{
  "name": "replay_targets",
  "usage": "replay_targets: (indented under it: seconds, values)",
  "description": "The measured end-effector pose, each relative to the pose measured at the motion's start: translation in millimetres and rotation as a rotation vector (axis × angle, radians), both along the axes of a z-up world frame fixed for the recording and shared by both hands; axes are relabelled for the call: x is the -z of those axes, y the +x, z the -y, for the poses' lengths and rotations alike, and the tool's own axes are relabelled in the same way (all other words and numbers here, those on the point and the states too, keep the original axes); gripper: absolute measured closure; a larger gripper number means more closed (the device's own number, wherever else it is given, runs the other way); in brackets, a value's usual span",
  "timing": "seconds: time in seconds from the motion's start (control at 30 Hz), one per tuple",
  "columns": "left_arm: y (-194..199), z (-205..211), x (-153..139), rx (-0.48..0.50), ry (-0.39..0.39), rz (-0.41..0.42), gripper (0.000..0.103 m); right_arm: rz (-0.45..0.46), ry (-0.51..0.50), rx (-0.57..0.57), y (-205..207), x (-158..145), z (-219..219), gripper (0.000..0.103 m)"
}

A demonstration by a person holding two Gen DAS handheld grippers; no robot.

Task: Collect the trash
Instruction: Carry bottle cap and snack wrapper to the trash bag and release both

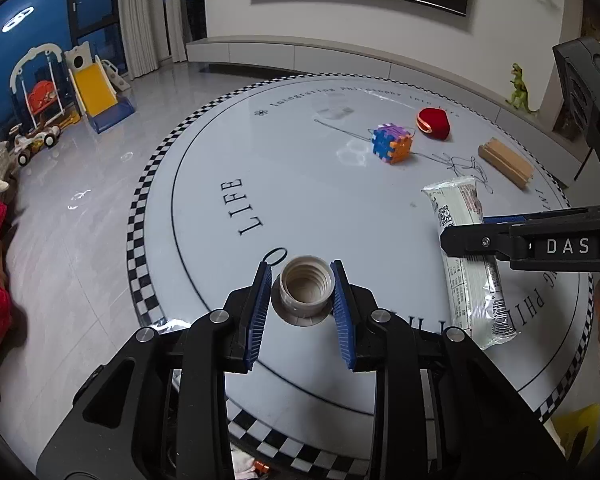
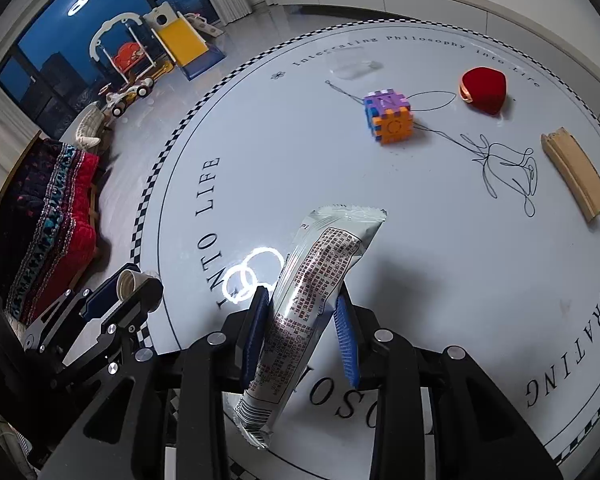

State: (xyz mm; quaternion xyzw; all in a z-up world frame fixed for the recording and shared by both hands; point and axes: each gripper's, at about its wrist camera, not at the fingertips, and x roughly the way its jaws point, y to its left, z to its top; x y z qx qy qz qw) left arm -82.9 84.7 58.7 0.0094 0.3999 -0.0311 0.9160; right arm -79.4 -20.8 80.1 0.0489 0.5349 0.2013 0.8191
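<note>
My left gripper [image 1: 303,304] is shut on a beige threaded bottle cap [image 1: 306,290], open side up, held over the near edge of the round white table [image 1: 300,208]. It also shows in the right wrist view [image 2: 130,282] at the lower left. My right gripper [image 2: 304,328] is shut on a long silvery snack wrapper [image 2: 320,280] with printed text, held just above the table. In the left wrist view the wrapper [image 1: 466,264] hangs across the right gripper's black fingers [image 1: 480,242].
On the table lie a coloured puzzle cube [image 2: 388,116], a red heart-shaped box [image 2: 484,90], a curved wooden track piece [image 2: 576,172] and a loose black thread [image 2: 500,164]. Children's toys [image 1: 72,88] stand on the floor at the left; a red blanket [image 2: 56,216] lies nearby.
</note>
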Motion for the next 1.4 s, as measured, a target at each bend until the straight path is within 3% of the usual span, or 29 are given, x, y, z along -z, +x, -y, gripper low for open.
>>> replay_targets:
  seconds: [0.37, 0.8, 1.0, 1.1, 1.13, 1.17, 1.2, 1.4]
  values:
    - [-75.2, -55.9, 11.9, -0.124, 0.002, -0.014, 0.073, 0.019, 0.005, -0.175, -63.7, 1.6, -69.9, 0.068]
    - [-160.8, -122.0, 47.2, -0.291, -0.001, -0.068, 0.073, 0.010, -0.010, -0.430, -143.2, 22.3, -162.2, 0.068]
    - [-186.0, -148.6, 63.2, -0.385, -0.011, -0.112, 0.073, 0.003, -0.058, -0.506, -160.9, 37.9, -193.6, 0.068]
    - [-195.6, -162.8, 71.2, -0.433, -0.027, -0.137, 0.072, -0.013, -0.087, -0.549, -165.6, 49.4, -209.0, 0.062]
    - [-197.1, -168.3, 74.7, -0.444, -0.038, -0.158, 0.056, -0.016, -0.107, -0.552, -165.7, 53.0, -213.5, 0.051]
    - [-198.8, -172.7, 77.5, -0.472, -0.034, -0.173, 0.017, -0.015, -0.111, -0.545, -166.1, 54.6, -214.6, 0.048]
    - [-201.7, -176.0, 78.2, -0.506, -0.019, -0.172, 0.005, -0.016, -0.102, -0.543, -165.4, 54.9, -214.9, 0.048]
    - [-208.7, -187.6, 76.8, -0.550, -0.036, -0.164, 0.006, 0.010, -0.084, -0.526, -168.6, 49.9, -202.9, 0.048]
